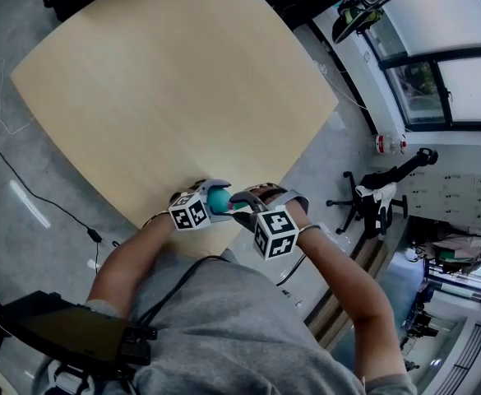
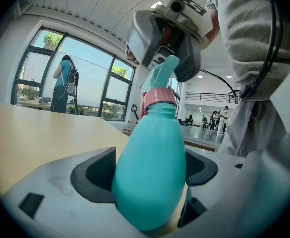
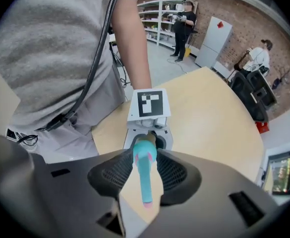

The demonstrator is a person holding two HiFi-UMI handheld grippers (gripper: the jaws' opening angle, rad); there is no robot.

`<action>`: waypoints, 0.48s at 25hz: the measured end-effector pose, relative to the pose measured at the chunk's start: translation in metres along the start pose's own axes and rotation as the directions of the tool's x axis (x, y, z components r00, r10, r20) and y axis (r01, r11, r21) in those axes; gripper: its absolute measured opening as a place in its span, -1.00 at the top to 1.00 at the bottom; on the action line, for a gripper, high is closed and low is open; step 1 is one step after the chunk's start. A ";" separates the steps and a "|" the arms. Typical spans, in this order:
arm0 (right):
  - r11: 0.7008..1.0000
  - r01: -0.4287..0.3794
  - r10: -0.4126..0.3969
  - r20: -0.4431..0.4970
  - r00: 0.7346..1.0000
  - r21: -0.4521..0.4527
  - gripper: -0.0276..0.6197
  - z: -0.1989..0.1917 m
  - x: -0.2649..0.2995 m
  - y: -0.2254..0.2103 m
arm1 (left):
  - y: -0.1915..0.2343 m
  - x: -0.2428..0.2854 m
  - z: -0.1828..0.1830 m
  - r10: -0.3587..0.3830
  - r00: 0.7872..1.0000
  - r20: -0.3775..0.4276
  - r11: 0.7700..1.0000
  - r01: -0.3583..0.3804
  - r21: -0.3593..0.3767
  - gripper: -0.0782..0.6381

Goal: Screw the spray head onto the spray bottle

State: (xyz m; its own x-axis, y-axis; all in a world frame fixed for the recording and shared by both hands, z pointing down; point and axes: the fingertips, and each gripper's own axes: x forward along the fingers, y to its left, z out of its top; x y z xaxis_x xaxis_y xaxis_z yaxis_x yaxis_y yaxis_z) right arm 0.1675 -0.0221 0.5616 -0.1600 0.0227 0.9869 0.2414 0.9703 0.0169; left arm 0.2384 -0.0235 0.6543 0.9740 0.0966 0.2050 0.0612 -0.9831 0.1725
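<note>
The teal spray bottle (image 2: 152, 167) sits between the jaws of my left gripper (image 2: 152, 182), which is shut on its body. A pink collar (image 2: 159, 97) rings the bottle's neck, and the teal spray head (image 2: 165, 69) stands on top of it. My right gripper (image 2: 167, 31) comes in from above and is shut on the spray head (image 3: 145, 175), whose long teal trigger with a pink tip shows between its pads (image 3: 177, 170). In the head view both grippers meet over the table's near edge, with the bottle (image 1: 219, 198) between the left gripper (image 1: 199, 206) and the right gripper (image 1: 247, 204).
A wide wooden table (image 1: 174, 81) stretches away in front. A black office chair (image 1: 372, 200) stands on the floor to the right. Cables (image 1: 26, 188) run over the floor at the left. Distant people (image 3: 184, 16) stand by shelves.
</note>
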 end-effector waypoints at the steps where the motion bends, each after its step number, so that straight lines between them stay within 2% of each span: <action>1: 1.000 -0.013 0.013 -0.006 1.000 0.011 0.50 -0.008 -0.001 -0.001 | -0.001 0.001 0.000 -0.002 1.000 0.000 1.000 0.002 0.000 -0.27; 4: 0.998 -0.043 0.043 -0.020 0.999 0.041 0.50 -0.026 0.005 -0.003 | -0.002 0.002 -0.001 -0.007 1.000 -0.002 1.000 0.007 0.000 -0.27; 8: 0.993 -0.094 0.094 0.003 0.996 0.068 0.50 -0.032 0.017 0.004 | -0.003 0.004 0.000 -0.008 1.000 -0.002 1.000 0.008 -0.001 -0.27; 12: 0.991 -0.096 0.094 0.026 0.995 0.088 0.51 -0.032 0.020 0.006 | -0.003 0.005 0.002 -0.010 1.000 -0.001 1.000 0.010 -0.001 -0.27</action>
State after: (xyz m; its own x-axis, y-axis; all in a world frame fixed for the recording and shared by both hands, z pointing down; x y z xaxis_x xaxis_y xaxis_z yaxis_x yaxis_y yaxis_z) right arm 0.1961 -0.0238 0.5867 -0.1614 0.1201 0.9796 0.1704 0.9811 -0.0922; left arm 0.2438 -0.0201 0.6529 0.9732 0.1061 0.2041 0.0703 -0.9820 0.1755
